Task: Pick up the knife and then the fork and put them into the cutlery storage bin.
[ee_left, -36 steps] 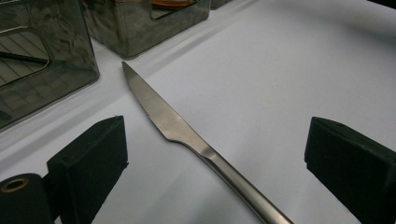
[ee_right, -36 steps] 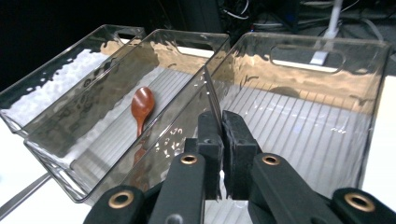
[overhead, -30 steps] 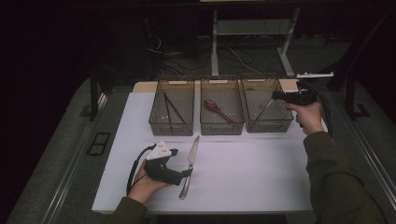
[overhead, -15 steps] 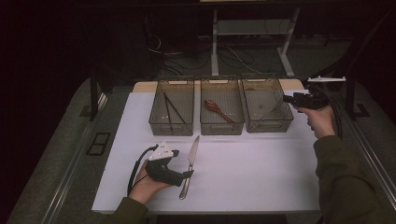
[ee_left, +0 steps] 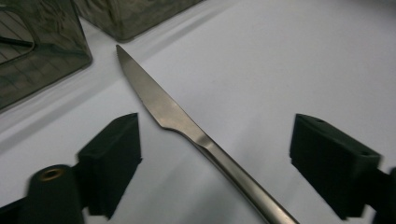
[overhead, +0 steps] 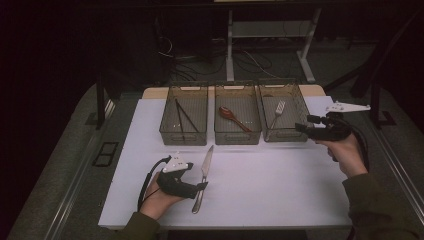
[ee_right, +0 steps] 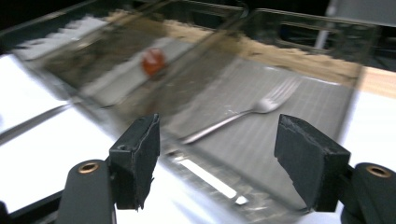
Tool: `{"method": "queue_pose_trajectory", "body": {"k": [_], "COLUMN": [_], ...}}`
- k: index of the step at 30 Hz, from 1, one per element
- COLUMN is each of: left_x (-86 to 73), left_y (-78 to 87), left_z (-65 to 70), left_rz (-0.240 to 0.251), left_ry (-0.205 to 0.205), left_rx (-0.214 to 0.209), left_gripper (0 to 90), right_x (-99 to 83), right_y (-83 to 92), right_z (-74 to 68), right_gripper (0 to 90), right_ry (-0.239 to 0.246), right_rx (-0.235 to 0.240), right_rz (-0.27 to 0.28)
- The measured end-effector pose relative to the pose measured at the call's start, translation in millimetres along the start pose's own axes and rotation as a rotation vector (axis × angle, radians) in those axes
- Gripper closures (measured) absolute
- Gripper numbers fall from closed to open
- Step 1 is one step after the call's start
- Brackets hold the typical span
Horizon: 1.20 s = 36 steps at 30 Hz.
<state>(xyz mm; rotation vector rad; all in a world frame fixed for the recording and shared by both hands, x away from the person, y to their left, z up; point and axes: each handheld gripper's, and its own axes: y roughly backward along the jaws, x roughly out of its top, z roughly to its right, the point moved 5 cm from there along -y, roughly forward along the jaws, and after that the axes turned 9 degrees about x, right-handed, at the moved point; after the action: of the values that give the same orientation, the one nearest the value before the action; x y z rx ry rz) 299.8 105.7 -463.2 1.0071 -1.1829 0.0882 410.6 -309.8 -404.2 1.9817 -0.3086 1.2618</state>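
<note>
My left gripper [overhead: 200,186] rests low on the white mat [overhead: 280,195], its jaws set on either side of the handle of the knife [overhead: 203,176]. In the left gripper view the knife [ee_left: 187,126] lies flat between my two black pads, which stand clear of it on both sides; the jaws have just been closing in a little, yet neither pad touches the metal. So this gripper is open, with the knife between the jaws and not gripped.

I take the middle bin [overhead: 237,120] of the three clear bins as my landmark. The knife lies on the mat in front of it, a little to its left, the blade tip pointing up toward the gap between that bin and the left bin [overhead: 183,121]. The left bin holds dark chopsticks [overhead: 184,117]. The middle bin holds a reddish spoon [overhead: 233,118].

The right bin [overhead: 283,119], just beside the middle one, holds a fork [overhead: 276,113]. My right gripper [overhead: 302,126] hangs off the outer side of that right bin. Its jaws have just been opening and now stand wide apart with nothing between them; in the right gripper view the fork [ee_right: 243,115] lies in the bin beyond the pads.
</note>
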Motion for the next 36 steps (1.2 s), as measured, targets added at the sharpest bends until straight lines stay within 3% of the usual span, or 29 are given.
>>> {"method": "queue_pose_trajectory", "body": {"k": [6, 8, 13, 17, 21, 26, 36], "left_x": [-1.5, -1.6, -3.0, -5.3, -9.3, -14.4, -19.8], "left_y": [0.2, 1.0, 1.1, -0.2, -0.6, -0.4, 0.9], "left_z": [8.3, 11.5, 19.3, 27.1, 32.2, 36.3, 38.1], "left_rz": [-0.037, -0.049, -0.101, -0.136, -0.170, -0.201, -0.241], "left_ry": [-0.006, -0.004, 0.001, -0.023, -0.029, -0.033, -0.055], "left_rx": [-0.040, -0.055, -0.073, -0.097, -0.104, -0.099, -0.086], "left_gripper": [45.6, 55.1, 76.8, 87.6, 89.1, 89.2, 89.3], "right_x": [-22.8, -30.7, -48.7, -62.6, -79.2, -94.1, -104.3], "right_y": [-0.7, -2.4, -0.3, 4.0, 6.6, 5.5, 3.8], "right_z": [-34.2, -42.8, -59.1, -68.9, -79.7, -89.0, -100.1], "right_gripper": [27.7, 27.2, 24.4, 21.3, 19.5, 17.9, 16.3], "right_ry": [0.016, 0.034, 0.012, 0.019, 0.030, 0.040, 0.078], "right_rx": [0.079, 0.060, 0.087, 0.088, 0.105, 0.113, 0.102], "right_rz": [-0.023, -0.035, -0.022, -0.003, 0.001, -0.035, -0.060]}}
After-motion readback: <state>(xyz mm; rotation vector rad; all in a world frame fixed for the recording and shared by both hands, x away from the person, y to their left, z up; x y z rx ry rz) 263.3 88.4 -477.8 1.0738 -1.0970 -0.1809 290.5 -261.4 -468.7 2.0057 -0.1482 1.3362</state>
